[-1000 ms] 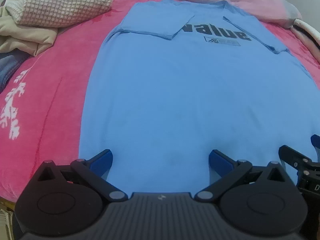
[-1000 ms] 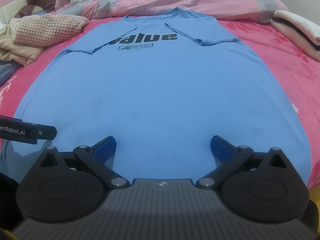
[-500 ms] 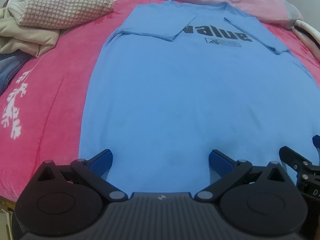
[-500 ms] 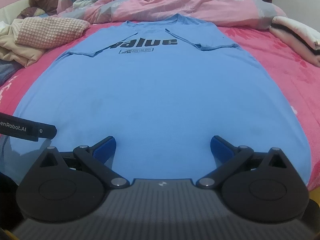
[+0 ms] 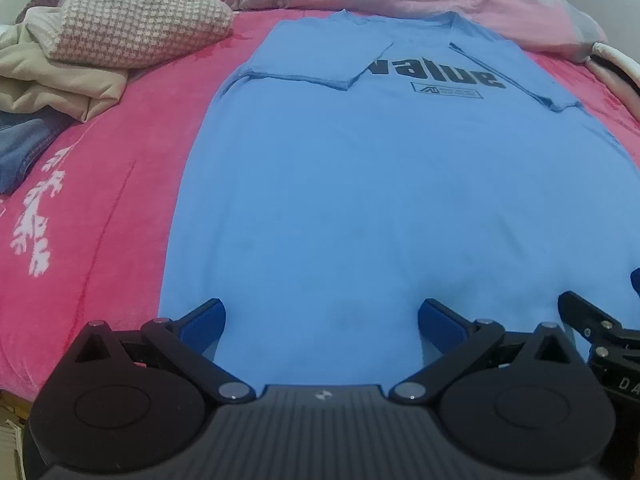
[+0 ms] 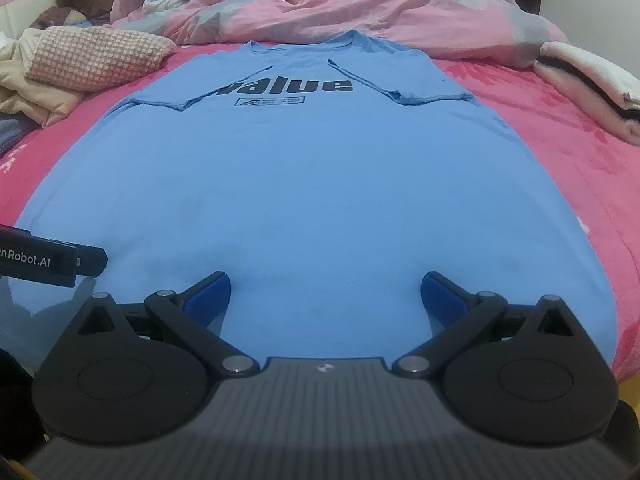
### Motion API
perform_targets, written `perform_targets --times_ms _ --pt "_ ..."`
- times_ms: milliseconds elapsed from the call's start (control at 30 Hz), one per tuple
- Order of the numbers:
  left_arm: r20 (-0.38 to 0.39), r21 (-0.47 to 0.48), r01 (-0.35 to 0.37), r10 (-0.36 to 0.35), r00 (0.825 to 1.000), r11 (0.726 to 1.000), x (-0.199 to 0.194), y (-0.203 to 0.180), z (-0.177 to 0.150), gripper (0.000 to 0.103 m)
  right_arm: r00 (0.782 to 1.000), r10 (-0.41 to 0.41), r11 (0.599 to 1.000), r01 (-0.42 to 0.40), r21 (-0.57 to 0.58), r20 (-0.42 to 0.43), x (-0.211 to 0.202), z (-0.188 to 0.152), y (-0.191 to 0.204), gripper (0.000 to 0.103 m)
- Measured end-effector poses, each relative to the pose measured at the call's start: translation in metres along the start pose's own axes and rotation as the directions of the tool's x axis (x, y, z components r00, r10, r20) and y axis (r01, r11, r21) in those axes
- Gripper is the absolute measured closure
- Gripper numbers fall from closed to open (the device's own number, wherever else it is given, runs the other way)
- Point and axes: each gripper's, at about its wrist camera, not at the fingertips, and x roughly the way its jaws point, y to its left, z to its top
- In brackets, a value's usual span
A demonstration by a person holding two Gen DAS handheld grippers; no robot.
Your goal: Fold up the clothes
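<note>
Blue T-shirt [image 5: 400,200]: black "value" print up, spread flat on pink bed [image 5: 100,200], both sleeves folded inward.

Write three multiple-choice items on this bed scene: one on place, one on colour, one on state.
1. The checked knit garment lies where relative to the T-shirt?
A. on it
B. to its left
C. under it

2. The T-shirt's colour?
A. light blue
B. white
C. green

3. The left tool and right tool are:
A. both shut on the hem
B. both open
C. one open, one shut

Answers:
1 B, it sits on the pink bedcover left of the shirt.
2 A, plain blue cloth with black lettering.
3 B, each tool's fingers stand wide apart.
</note>
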Motion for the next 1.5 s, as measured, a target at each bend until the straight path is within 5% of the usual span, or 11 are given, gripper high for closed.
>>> perform_targets --times_ms 1033,1500 --pt "0.037 -0.005 -0.017 0.018 0.999 1.000 -0.010 -0.002 -0.007 0.000 1.000 0.028 0.999 -0.028 0.021 -0.003 -0.010 0.007 -0.006 0.001" --pt "0.064 -0.004 -0.001 0.002 0.998 1.000 -0.021 0.005 -0.025 0.000 0.992 0.036 0.999 -0.036 0.002 0.118 -0.043 -0.007 -0.004 0.001"
